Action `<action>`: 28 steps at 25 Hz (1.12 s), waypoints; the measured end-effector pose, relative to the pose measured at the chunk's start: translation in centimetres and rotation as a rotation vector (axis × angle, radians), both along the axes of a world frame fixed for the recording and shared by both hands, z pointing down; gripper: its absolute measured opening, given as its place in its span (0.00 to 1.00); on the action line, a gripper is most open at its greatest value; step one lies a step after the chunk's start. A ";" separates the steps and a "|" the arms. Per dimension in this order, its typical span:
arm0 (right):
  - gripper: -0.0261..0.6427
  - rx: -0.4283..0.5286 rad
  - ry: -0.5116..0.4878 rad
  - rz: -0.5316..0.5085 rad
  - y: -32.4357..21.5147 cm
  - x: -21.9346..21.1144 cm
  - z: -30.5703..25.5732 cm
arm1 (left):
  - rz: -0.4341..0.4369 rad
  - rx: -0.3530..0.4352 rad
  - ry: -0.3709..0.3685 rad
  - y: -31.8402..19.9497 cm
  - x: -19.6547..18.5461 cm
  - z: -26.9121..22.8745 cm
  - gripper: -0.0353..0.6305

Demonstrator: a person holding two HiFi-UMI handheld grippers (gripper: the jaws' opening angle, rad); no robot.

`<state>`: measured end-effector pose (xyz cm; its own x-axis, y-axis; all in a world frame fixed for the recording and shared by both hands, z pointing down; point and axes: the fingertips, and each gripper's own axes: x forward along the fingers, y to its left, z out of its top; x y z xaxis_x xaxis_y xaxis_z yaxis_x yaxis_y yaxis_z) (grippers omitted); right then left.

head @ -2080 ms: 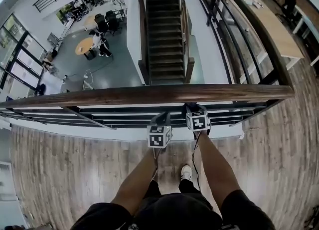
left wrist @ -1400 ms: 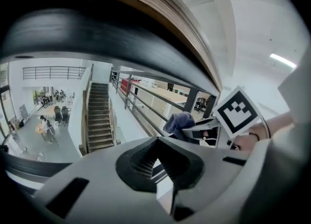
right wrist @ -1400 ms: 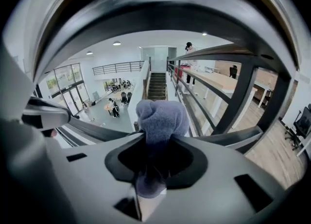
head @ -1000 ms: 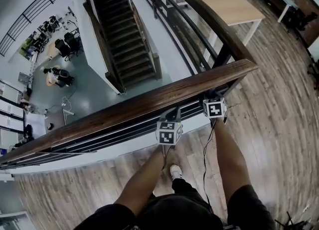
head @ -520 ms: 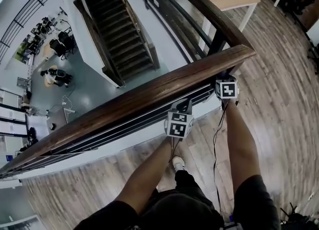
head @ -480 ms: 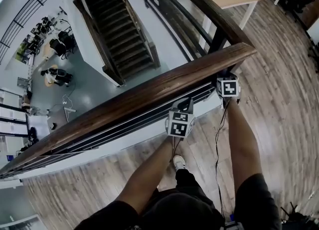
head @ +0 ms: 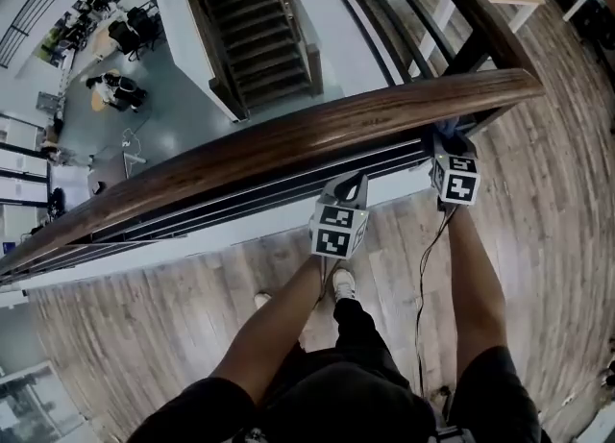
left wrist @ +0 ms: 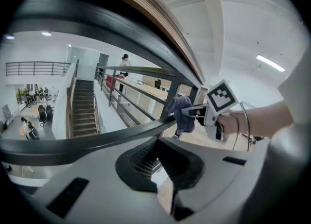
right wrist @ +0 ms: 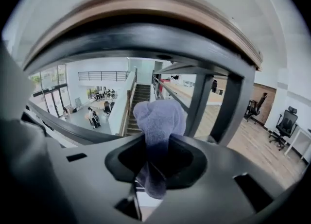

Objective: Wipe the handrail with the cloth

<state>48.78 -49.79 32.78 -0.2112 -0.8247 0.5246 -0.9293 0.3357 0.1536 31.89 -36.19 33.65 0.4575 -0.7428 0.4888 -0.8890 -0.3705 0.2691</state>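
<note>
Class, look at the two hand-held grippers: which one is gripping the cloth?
The right hand-held gripper: a bluish cloth is pinched between its jaws. The left hand-held gripper is shut on nothing.

The head camera looks steeply down over the handrail point(head: 288, 143) to the staircase point(head: 255, 37) and the lower floor point(head: 159, 119) far beneath. The camera on the left tool point(head: 351, 186) sits close under the rail, tilted upward and facing out and along it, so it catches the right tool point(head: 444, 135) nearby. The right tool's camera, also just beneath the rail, faces outward. All three views share the rail and the staircase.
</note>
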 end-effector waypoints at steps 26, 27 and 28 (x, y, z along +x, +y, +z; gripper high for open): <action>0.19 -0.190 -0.115 -0.742 36.6 -64.4 16.7 | -0.649 -0.158 -0.020 30.7 -54.7 17.2 0.05; 0.19 -0.186 -0.118 -0.759 37.4 -66.6 17.0 | -0.669 -0.161 -0.036 31.9 -56.9 17.5 0.05; 0.19 -0.184 -0.125 -0.771 38.1 -68.8 17.3 | -0.689 -0.160 -0.051 32.9 -59.1 17.7 0.05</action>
<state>-20.06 -11.67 50.04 -0.7524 -0.3252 0.5728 -0.4319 0.9002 -0.0563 -27.23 -3.28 51.37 -0.1174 -0.7722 0.6245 -0.9198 0.3216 0.2247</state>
